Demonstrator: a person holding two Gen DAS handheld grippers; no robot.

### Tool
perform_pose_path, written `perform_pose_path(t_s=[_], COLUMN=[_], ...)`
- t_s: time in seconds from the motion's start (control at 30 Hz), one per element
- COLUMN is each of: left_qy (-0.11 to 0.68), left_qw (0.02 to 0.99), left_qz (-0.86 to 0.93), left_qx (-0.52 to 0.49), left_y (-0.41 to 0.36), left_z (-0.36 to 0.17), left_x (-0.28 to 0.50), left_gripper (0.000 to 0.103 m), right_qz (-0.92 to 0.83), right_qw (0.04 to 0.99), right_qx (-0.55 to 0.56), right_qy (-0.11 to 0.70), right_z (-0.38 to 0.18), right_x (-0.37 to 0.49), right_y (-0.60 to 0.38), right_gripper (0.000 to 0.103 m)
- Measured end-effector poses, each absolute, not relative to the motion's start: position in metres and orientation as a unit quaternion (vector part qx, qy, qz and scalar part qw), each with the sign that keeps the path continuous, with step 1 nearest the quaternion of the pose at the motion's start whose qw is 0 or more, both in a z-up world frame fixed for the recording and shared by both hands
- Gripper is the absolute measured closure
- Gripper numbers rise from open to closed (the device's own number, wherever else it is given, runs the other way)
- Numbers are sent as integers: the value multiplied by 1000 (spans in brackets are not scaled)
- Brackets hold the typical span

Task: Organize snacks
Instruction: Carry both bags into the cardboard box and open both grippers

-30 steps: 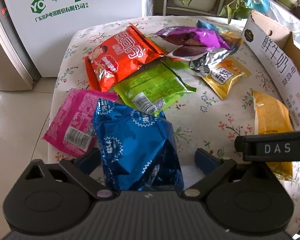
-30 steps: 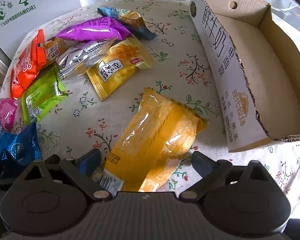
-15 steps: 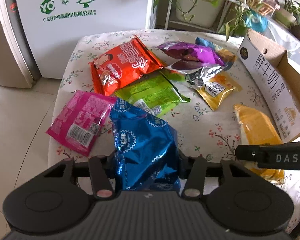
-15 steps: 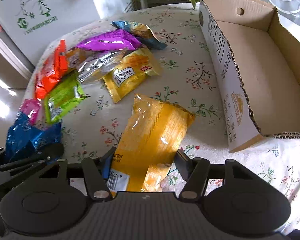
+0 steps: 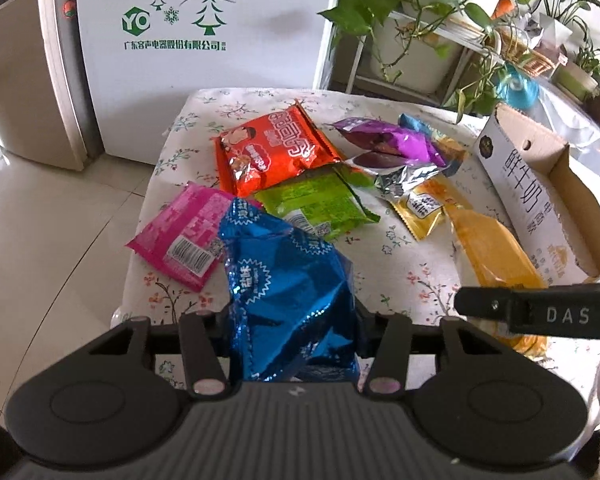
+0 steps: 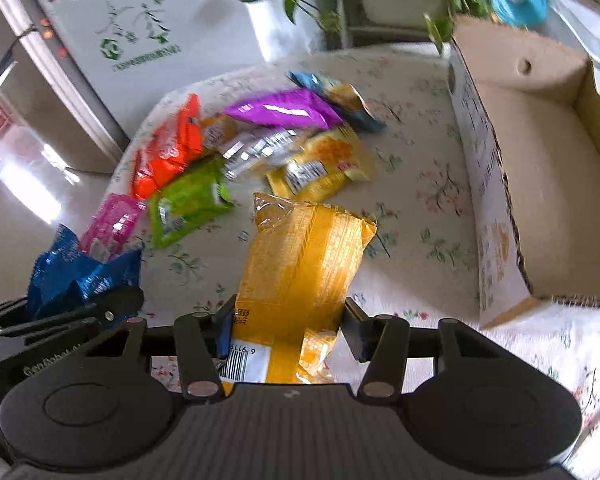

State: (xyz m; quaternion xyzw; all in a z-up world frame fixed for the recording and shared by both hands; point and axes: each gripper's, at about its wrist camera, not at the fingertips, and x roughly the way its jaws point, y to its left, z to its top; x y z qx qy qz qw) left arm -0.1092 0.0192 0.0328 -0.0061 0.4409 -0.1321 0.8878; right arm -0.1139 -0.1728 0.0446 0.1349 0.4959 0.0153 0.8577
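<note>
- While both wrist views ran, I had my left gripper (image 5: 294, 336) clamped on the crinkled blue foil snack bag (image 5: 288, 292), jaws pinching its lower end, the bag standing up between them above the tablecloth.
- That blue bag's top edge overlapped the pink snack packet (image 5: 180, 236) and the green snack packet (image 5: 316, 204) in my view.
- My right gripper (image 6: 286, 328) pinched the long yellow snack pack (image 6: 300, 276) near its barcode end, pads pressed to both sides; the pack's far end pointed up toward the pile.
- From the left wrist, I saw the right gripper's black finger cross in at the right edge, over that yellow pack (image 5: 496, 256).
- On the floral tablecloth (image 5: 404, 280) lay the rest: the orange-red snack bag (image 5: 276, 152), the purple packet (image 5: 392, 144), a silver wrapper (image 5: 408, 176) and a small yellow packet (image 5: 424, 208), bunched together and overlapping.
- The open cardboard box (image 6: 540, 184) sat at the table's right side, nothing visible inside it, with the yellow pack near its printed wall but apart from it.
- The right wrist view was smeared with blur, so I couldn't read its labels.
- A white appliance carton (image 5: 204, 36) with green trees stood behind the table, potted plants (image 5: 432, 4) beside it.
</note>
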Motion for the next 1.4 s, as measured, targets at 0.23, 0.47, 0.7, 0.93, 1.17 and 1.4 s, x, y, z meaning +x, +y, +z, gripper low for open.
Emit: perform_pose_path(t_s=[0.23,0.47,0.7,0.93,1.17,1.4], left_qy=[425,403,395,388,382,382], left_qw=[895,905,906,905,902,896], left_qz=[-133,-137,-151,-174,-200,-226], left_qx=[-12,-18,-21,-24,-28,-25], left_y=[15,6,-12,-40,-71,-106], left_z=[52,75,90,102,111,115], left_x=[-116,-115,-113,-109,-106,-101], left_gripper=[53,53,53,53,53,53], right_qz=[27,20,8,-5,-29,-55], right_qw=[875,890,901,906,906,905], right_qx=[130,142,159,191,221,235], right_qy=[467,433,403,379,360,350], right_z=[64,83,101,118,127,133], right_x=[-114,-114,-117,-120,-126,-131], right_y=[-175,-189,-208,-236,-261,-284], right_gripper=[45,45,45,45,45,45])
